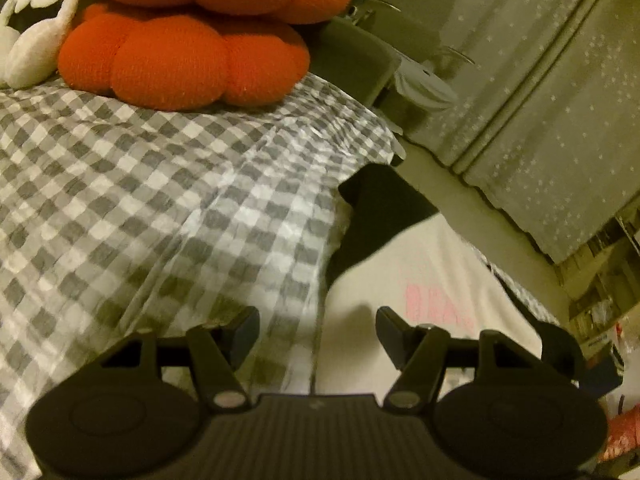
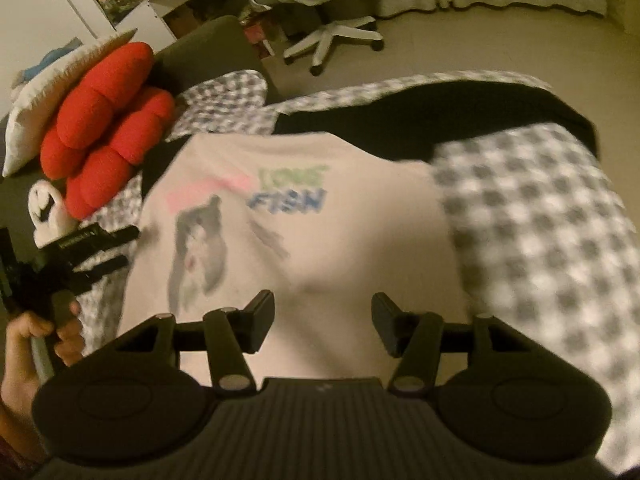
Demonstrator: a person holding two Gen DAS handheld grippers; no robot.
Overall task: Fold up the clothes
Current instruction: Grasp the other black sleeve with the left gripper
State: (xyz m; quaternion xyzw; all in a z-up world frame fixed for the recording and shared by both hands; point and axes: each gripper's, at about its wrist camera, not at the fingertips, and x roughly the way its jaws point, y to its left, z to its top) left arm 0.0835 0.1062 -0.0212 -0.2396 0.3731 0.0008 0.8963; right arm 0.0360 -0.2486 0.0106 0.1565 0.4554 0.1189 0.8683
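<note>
A cream shirt [image 2: 340, 232] with black sleeves and a printed cat graphic lies flat on a grey-and-white checked bedspread [image 2: 540, 240]. My right gripper [image 2: 323, 324] hovers open over the shirt's near part, nothing between its fingers. In the left wrist view the same shirt [image 1: 420, 276] shows at the right, with one black sleeve [image 1: 376, 216] spread on the bedspread [image 1: 140, 200]. My left gripper [image 1: 318, 328] is open above the shirt's left edge, empty. The left gripper [image 2: 92, 252] also appears in the right wrist view at the shirt's left side, held by a hand [image 2: 36, 340].
Two red puffy cushions [image 1: 192, 40] and a white plush toy [image 1: 36, 28] sit at the head of the bed. A white pillow [image 2: 52, 92] lies behind them. Beyond the bed stand a swivel chair [image 2: 332, 36], a desk, and a star-patterned curtain [image 1: 540, 100] over beige floor.
</note>
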